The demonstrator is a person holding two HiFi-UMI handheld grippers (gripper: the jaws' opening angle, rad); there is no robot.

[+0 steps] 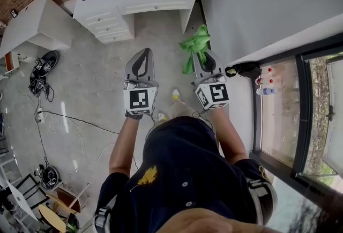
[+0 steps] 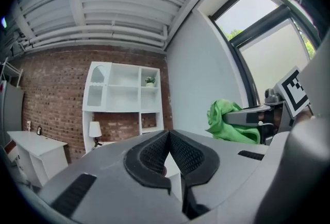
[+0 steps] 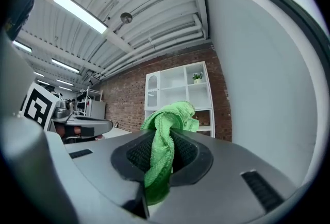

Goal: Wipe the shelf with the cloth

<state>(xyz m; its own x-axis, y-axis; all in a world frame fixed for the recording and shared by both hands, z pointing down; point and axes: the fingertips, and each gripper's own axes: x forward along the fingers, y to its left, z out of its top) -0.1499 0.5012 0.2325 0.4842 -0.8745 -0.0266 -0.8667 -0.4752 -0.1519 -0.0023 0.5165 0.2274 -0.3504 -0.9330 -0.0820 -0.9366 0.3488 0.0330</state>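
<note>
Cloth point(image 3: 166, 115) clamped in right tongs point(image 3: 164, 134); left tongs point(image 2: 169, 134) closed, empty.

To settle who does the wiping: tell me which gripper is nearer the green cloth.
Right. The right gripper has its jaws shut on the green cloth; the left gripper is alongside, jaws together on nothing, clear of the cloth.

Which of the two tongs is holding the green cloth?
The right tongs, shut on the green fuzzy cloth; the left tongs are shut on nothing.
</note>
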